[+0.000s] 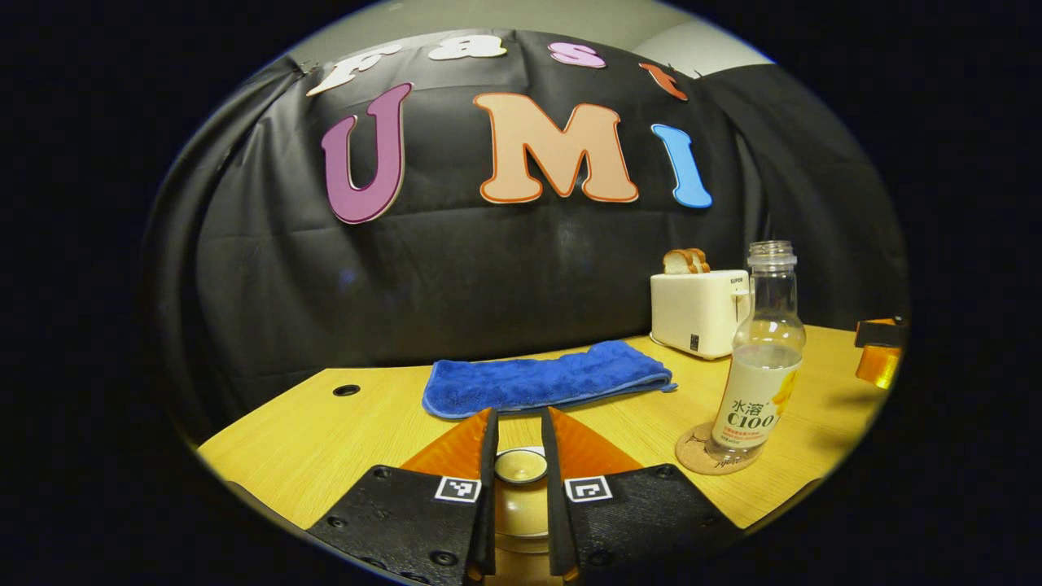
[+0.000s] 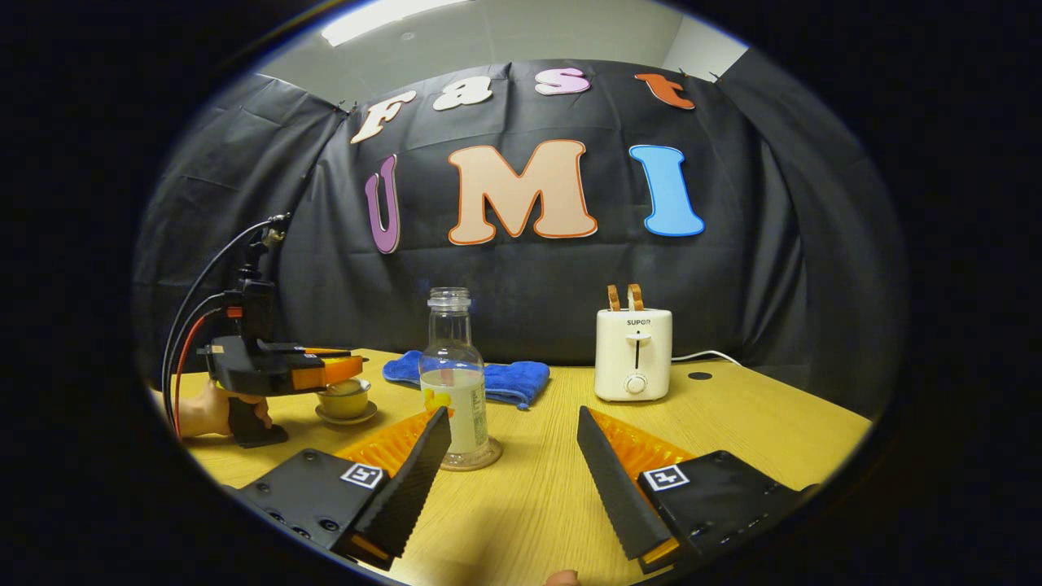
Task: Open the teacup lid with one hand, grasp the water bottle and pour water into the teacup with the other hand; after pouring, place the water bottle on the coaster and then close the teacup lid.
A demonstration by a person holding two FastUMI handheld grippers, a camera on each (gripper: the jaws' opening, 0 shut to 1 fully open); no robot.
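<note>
L gripper [image 1: 521, 456] had its jaws drawn close on both sides of the teacup lid [image 1: 521, 465]. R gripper [image 2: 513, 456] was spread wide; the water bottle [image 2: 453, 382] stood on the coaster [image 2: 472, 461] just ahead-left of it.

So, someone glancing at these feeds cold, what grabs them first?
Probably the uncapped water bottle standing on its coaster mid-table, part full. Next, the left gripper closed around the teacup lid at the table's left end. Behind sit a white toaster holding bread and a folded blue towel.
</note>
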